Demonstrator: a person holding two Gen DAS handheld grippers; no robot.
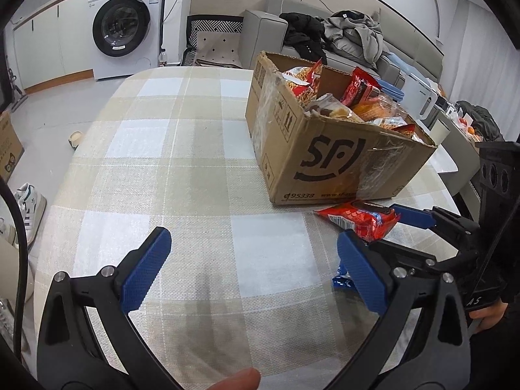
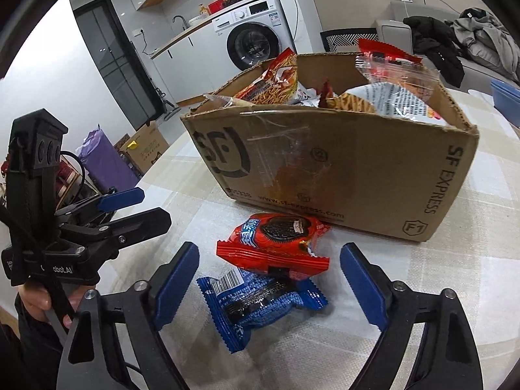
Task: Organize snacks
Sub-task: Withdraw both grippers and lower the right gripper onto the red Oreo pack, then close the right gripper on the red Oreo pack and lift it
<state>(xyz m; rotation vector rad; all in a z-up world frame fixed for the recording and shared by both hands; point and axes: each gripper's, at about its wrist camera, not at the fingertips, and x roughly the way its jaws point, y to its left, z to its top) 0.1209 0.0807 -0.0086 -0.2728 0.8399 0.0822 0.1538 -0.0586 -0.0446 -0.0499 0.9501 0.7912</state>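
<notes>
An open cardboard box (image 2: 341, 169) full of snack bags stands on the checked tablecloth; it also shows in the left wrist view (image 1: 325, 149). In front of it lie a red cookie packet (image 2: 276, 243) and a blue cookie packet (image 2: 263, 305), the red one overlapping the blue. My right gripper (image 2: 269, 286) is open, its fingers on either side of both packets, just above the table. In the left wrist view the red packet (image 1: 360, 219) sits between the right gripper's fingers (image 1: 412, 216). My left gripper (image 1: 253, 266) is open and empty over bare tablecloth, left of the packets.
A washing machine (image 1: 126, 22) and counter stand at the back. A grey sofa with clothes (image 1: 341, 35) is behind the box. Shoes (image 1: 29, 208) and a cardboard box (image 1: 8, 149) lie on the floor left of the table. The tablecloth (image 1: 178, 149) spreads left of the box.
</notes>
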